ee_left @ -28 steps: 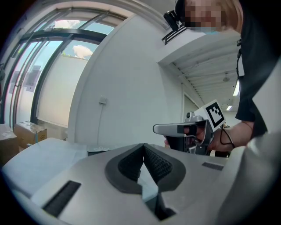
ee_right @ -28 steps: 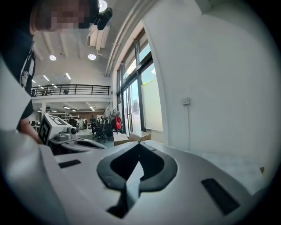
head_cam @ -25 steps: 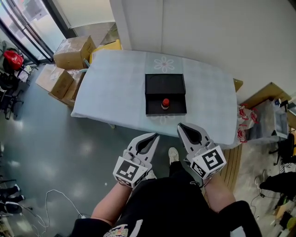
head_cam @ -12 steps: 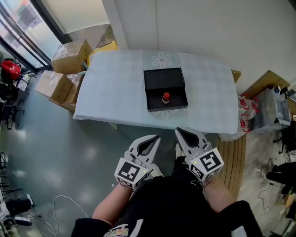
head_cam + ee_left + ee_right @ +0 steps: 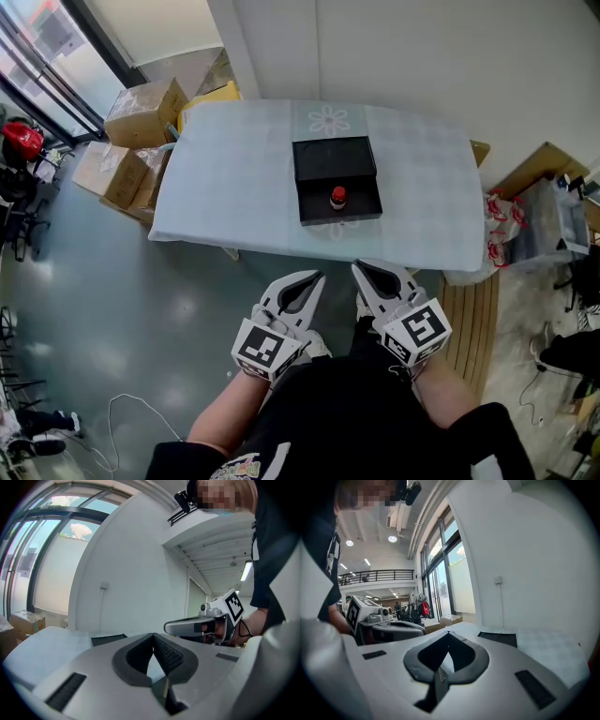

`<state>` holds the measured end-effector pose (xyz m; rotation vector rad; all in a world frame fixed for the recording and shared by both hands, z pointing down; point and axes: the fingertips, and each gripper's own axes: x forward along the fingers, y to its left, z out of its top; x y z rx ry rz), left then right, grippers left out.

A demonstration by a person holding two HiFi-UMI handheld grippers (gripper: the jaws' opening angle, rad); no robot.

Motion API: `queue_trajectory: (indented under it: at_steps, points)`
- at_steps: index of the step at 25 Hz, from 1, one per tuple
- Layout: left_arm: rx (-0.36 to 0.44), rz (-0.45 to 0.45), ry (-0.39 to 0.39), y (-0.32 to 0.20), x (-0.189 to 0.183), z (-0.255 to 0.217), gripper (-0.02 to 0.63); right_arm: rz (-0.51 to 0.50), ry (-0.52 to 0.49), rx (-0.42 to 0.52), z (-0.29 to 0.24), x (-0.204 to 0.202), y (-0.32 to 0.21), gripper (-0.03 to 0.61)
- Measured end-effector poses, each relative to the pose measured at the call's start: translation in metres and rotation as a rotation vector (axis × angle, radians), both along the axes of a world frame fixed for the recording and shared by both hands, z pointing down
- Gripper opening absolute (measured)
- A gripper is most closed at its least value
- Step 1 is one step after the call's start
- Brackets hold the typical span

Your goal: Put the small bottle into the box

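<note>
Head view: the small red-capped bottle (image 5: 337,198) stands upright on the near half of the black rectangular box (image 5: 333,157). It lies well ahead, between the left gripper (image 5: 310,281) and the right gripper (image 5: 367,274), both shut and empty; the right looks marginally nearer.

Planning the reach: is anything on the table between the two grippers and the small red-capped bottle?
Nothing visible. The small red-capped bottle stands on the near part of the black box. Only bare pale tablecloth lies between it and the shut left gripper and right gripper, both short of the table's edge.
</note>
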<state>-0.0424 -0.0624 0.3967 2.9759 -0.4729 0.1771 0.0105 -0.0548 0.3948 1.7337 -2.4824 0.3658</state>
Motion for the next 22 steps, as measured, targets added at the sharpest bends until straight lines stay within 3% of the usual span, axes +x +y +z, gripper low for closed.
queue_trajectory:
  at_steps: [11,18,22]
  points:
    - [-0.013,-0.004,0.001,0.0002,0.0038,0.0043,0.008,0.004,0.001,-0.009,0.0014,0.0049,0.0001,0.009]
    - [-0.032,-0.029,-0.053,-0.002,-0.0012,0.0029,0.008,0.011,-0.005,-0.005,0.0019,0.0034,0.0002,0.009]
    - [-0.017,-0.003,-0.021,0.0026,0.0011,0.0048,0.008,0.014,-0.005,-0.006,0.0011,0.0033,0.0011,0.009]
